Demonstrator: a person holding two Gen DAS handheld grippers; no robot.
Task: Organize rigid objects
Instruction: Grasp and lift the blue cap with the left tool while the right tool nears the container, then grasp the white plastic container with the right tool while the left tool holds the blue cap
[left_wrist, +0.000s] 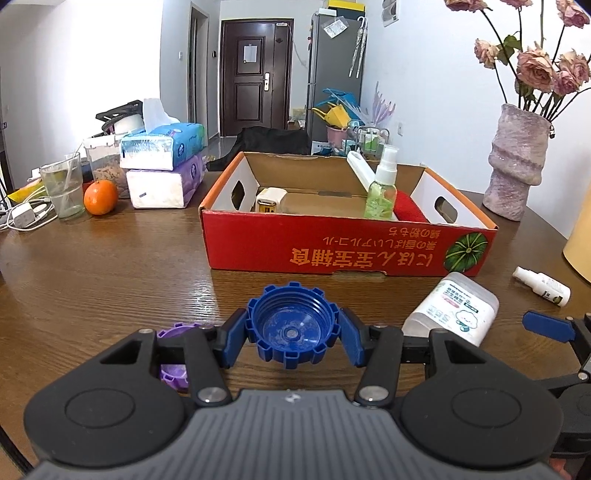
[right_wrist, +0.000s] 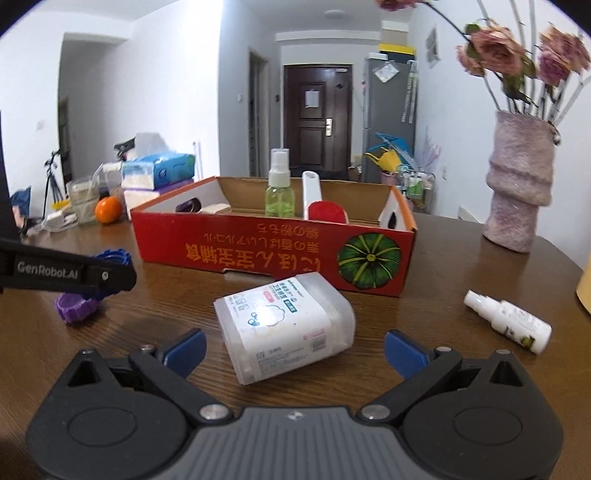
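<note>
Gripping blue cap (left_wrist: 291, 325), left tool (left_wrist: 292, 334)

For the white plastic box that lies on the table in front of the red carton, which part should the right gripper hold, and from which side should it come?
Grip the white plastic box across its two long flat sides, near the middle. It lies on its side, pointing slantwise at the open right gripper, so come from the near end, turned slightly to line up with it.
</note>
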